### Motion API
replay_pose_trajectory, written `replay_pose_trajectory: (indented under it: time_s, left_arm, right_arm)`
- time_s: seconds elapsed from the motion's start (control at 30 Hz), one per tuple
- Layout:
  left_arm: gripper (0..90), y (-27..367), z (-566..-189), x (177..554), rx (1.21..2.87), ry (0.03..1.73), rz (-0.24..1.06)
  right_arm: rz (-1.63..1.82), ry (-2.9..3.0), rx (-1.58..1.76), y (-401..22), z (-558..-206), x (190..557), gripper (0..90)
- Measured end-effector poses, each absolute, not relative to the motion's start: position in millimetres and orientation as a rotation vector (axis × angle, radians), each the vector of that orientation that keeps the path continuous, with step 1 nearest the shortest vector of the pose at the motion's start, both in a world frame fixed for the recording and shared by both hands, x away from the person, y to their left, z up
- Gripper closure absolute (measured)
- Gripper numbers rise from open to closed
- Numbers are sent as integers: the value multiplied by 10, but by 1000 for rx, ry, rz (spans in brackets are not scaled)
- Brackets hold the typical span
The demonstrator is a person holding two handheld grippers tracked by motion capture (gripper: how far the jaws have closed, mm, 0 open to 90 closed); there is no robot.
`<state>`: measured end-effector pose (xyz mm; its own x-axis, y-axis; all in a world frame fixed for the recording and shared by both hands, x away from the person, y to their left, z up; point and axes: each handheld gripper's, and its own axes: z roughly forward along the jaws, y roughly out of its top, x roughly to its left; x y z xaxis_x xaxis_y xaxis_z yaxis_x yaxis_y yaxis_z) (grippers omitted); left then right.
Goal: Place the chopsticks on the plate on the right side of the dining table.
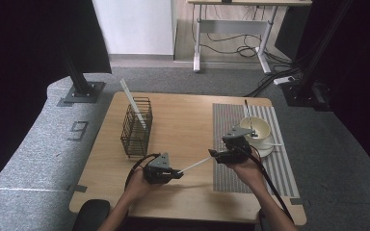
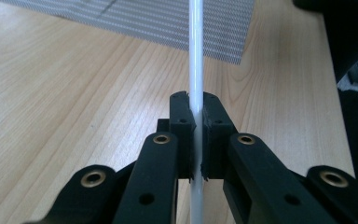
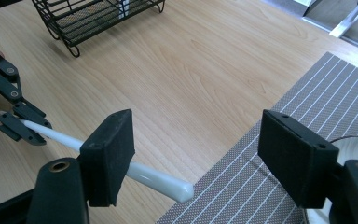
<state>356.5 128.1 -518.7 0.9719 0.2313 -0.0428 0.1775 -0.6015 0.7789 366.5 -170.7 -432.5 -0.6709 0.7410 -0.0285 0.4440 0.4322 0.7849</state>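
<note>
The high view is dim and soft, its left and right sides swallowed by black curtains, while the pale wall and floor at the far end are the brightest parts and the wooden tabletop [image 1: 188, 125] is evenly lit with only faint shadows. The left gripper view is sharp on the wood grain, but the white stick [image 2: 196, 70] glares nearly featureless. In the right gripper view the near black pads [image 3: 114, 154] blur slightly.
</note>
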Motion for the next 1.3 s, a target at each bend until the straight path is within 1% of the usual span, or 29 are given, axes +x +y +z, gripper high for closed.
replay_pose_trajectory:
  time_s: [0.13, 0.3, 0.53, 0.7, 0.9, 0.97, 1.07, 1.13, 1.2, 1.3]
  left_arm:
    - [854, 1286, -5159, 3566, 2261, 284, 68]
    - [854, 1285, -5156, 3560, 2313, 256, 37]
    - [854, 1197, -5166, 3504, 2414, 174, 7]
    - [854, 1142, -5183, 3468, 2458, 138, -11]
    - [854, 1108, -5188, 3434, 2487, 90, -14]
    - [854, 1099, -5193, 3426, 2495, 73, -20]
    - [854, 1086, -5202, 3414, 2508, 51, -27]
    - [854, 1075, -5209, 3410, 2518, 37, -35]
    - [854, 1064, -5215, 3404, 2526, 30, -37]
    - [854, 1053, -5223, 3397, 2531, 16, -43]
  right_arm:
    - [1149, 2345, 985, -1764, -4305, 3635, 288]
    - [1159, 2407, 949, -1850, -4338, 3568, 279]
    - [1131, 2509, 887, -1897, -4467, 3453, 270]
    - [1097, 2606, 814, -1844, -4536, 3372, 238]
    - [1010, 2742, 709, -1679, -4671, 3264, 231]
    - [972, 2773, 685, -1631, -4712, 3243, 256]
    - [909, 2816, 631, -1571, -4773, 3218, 328]
    - [864, 2826, 619, -1540, -4807, 3209, 403]
    - [849, 2830, 612, -1521, -4827, 3207, 437]
    - [842, 2859, 573, -1489, -4844, 3188, 528]
